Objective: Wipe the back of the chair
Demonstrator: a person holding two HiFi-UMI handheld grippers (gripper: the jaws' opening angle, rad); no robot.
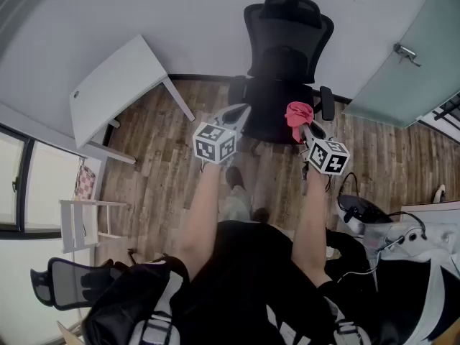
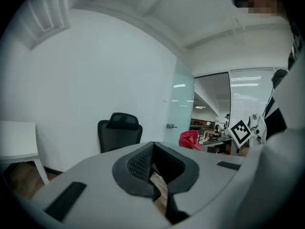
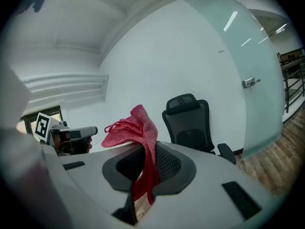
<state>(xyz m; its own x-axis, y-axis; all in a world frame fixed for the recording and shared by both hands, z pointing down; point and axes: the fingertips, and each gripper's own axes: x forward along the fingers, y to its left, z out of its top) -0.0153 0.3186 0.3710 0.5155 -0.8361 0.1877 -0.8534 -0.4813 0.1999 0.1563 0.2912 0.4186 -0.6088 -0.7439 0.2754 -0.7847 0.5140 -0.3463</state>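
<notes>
So the right tool [image 1: 305, 125] is clamped on the red cloth [image 1: 297, 113], and the chair [image 1: 287, 56] stands upright straight ahead, slightly nearer that side (left tool [image 1: 236, 115] pinched together, empty).

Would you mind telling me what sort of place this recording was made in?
Most likely an office: a black mesh office chair with a headrest by the wall, a white desk beside it, and a frosted glass door with a lever handle.

No text, label, brand or number can be read anywhere here.
</notes>
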